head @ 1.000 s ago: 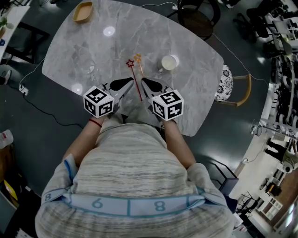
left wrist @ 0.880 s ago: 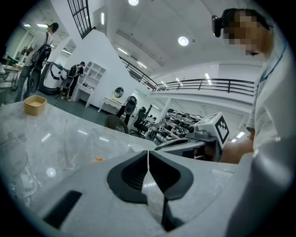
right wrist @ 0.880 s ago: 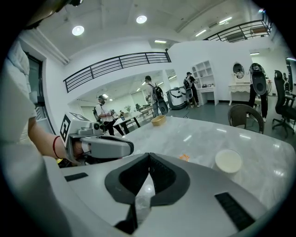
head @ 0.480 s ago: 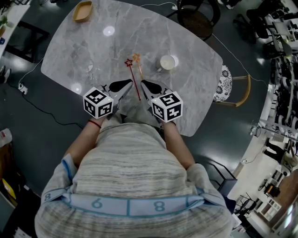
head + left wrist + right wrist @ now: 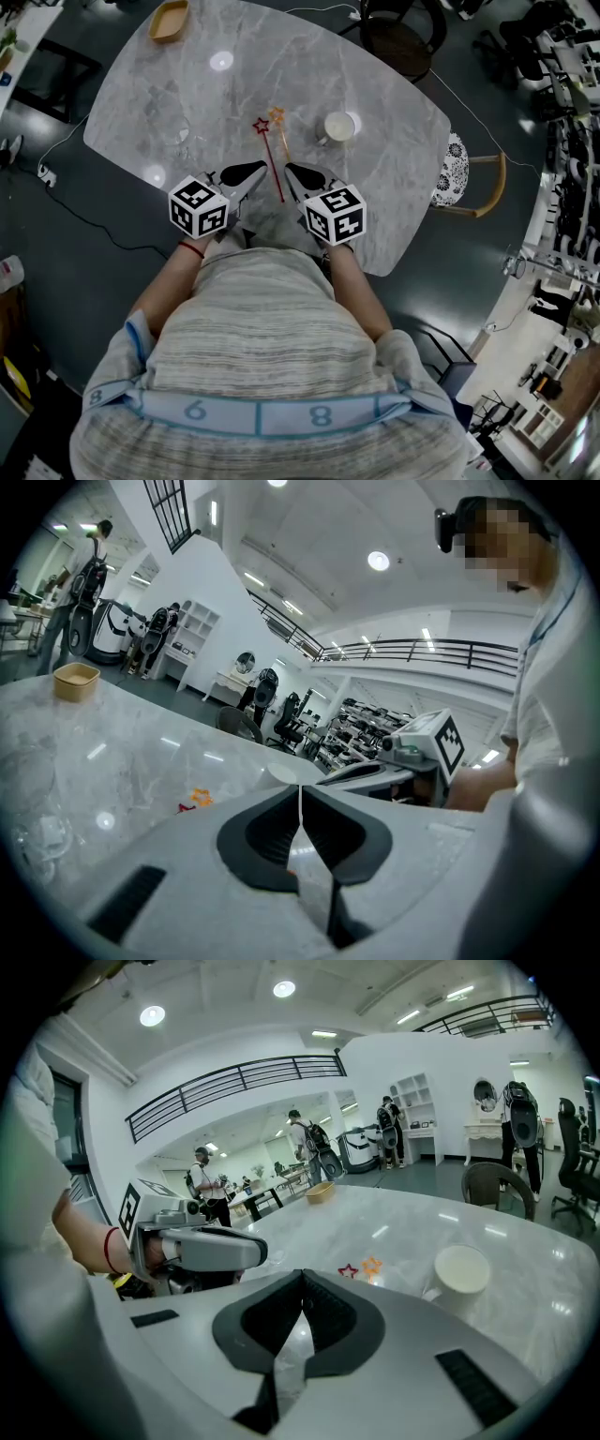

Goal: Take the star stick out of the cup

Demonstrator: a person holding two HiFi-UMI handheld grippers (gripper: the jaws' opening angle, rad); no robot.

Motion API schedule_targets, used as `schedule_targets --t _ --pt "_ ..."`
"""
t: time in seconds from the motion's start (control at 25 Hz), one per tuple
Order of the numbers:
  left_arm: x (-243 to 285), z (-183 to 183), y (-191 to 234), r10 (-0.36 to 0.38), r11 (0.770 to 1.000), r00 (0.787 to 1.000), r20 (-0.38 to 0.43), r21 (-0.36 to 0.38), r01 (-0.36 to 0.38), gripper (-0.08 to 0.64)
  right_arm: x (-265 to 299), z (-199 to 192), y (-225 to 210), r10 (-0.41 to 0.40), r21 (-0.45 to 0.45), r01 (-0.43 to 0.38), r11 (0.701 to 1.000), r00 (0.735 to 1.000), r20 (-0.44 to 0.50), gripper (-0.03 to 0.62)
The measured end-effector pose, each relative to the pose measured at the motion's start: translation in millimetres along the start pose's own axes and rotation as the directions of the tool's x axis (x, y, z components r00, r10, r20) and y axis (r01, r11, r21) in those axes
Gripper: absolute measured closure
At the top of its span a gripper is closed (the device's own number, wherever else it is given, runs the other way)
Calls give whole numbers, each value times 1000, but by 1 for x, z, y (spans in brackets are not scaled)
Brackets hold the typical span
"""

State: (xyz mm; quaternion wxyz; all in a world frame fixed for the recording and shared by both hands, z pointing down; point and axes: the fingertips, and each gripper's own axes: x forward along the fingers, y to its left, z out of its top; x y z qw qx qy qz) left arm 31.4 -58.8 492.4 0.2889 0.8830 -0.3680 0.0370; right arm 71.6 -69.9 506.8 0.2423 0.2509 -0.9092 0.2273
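Two star sticks lie flat on the grey marble table (image 5: pixel 375 216), side by side: a red star stick (image 5: pixel 270 157) and an orange star stick (image 5: pixel 279 128). Their star heads show as the red star (image 5: pixel 349 1270) and orange star (image 5: pixel 372 1266) in the right gripper view. A white cup (image 5: pixel 339 127) stands to their right, with nothing in it that I can see. My left gripper (image 5: pixel 263 168) and right gripper (image 5: pixel 290 170) rest near the table's front edge, either side of the sticks' lower ends. Both are shut with nothing between the jaws.
A tan bowl (image 5: pixel 168 22) sits at the table's far left corner. A clear glass (image 5: pixel 182 132) stands left of the sticks. Chairs (image 5: pixel 473 178) stand at the right and far side. People stand in the background of both gripper views.
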Motion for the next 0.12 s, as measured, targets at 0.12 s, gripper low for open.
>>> schedule_targets --t 0.12 --pt "1 0 -1 -2 1000 1000 -1 -1 2 543 0 -1 -1 -2 2 2 1000 1000 -3 581"
